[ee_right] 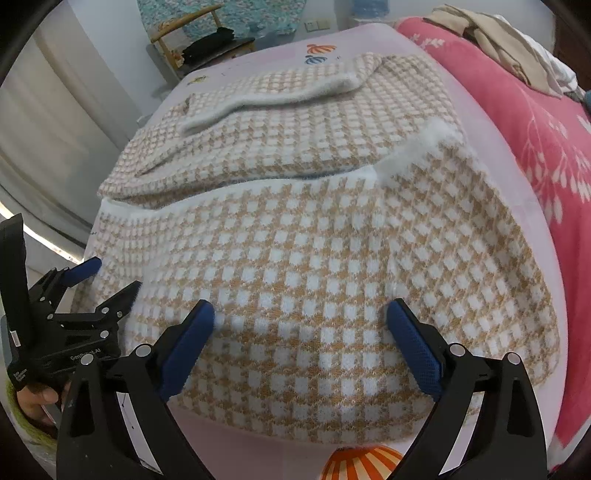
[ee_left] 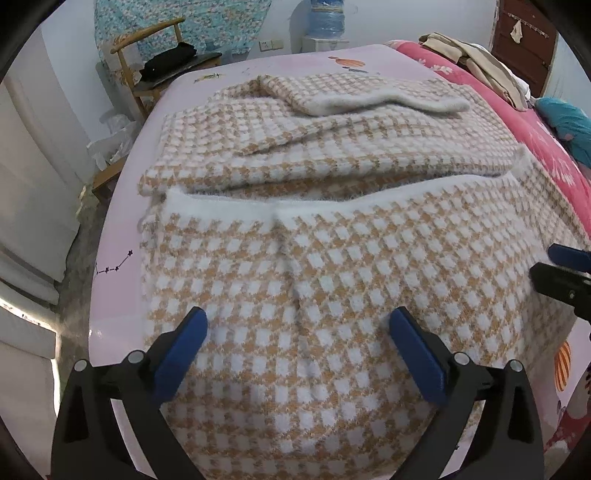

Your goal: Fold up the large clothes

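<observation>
The folded sweater (ee_left: 332,206) lies on the bed (ee_left: 122,229), chair (ee_left: 155,62) behind.

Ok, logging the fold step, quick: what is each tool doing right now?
Left tool: open, holding nothing, over the checked sweater.
Right tool: open, holding nothing, over the same sweater.

A: What room is this?

B: A bedroom. A bed (ee_left: 122,236) with a pale pink sheet fills most of it, printed with small stars and striped orange shapes.

A: And on its right side?

B: A pink blanket (ee_right: 524,122) with white leaf sprays, with beige clothes (ee_left: 476,59) piled on it, and something teal (ee_left: 569,125) beside them.

A: Beyond the bed?

B: A wooden chair (ee_left: 147,48) with dark things on it, a white wall (ee_left: 284,22) with a socket (ee_left: 271,45), and a turquoise patterned cloth (ee_left: 221,22) hanging there.

A: The left?

B: White panels (ee_left: 33,177); grey speckled floor (ee_left: 79,266). A dark red-brown door (ee_left: 524,40) stands far right.
</observation>
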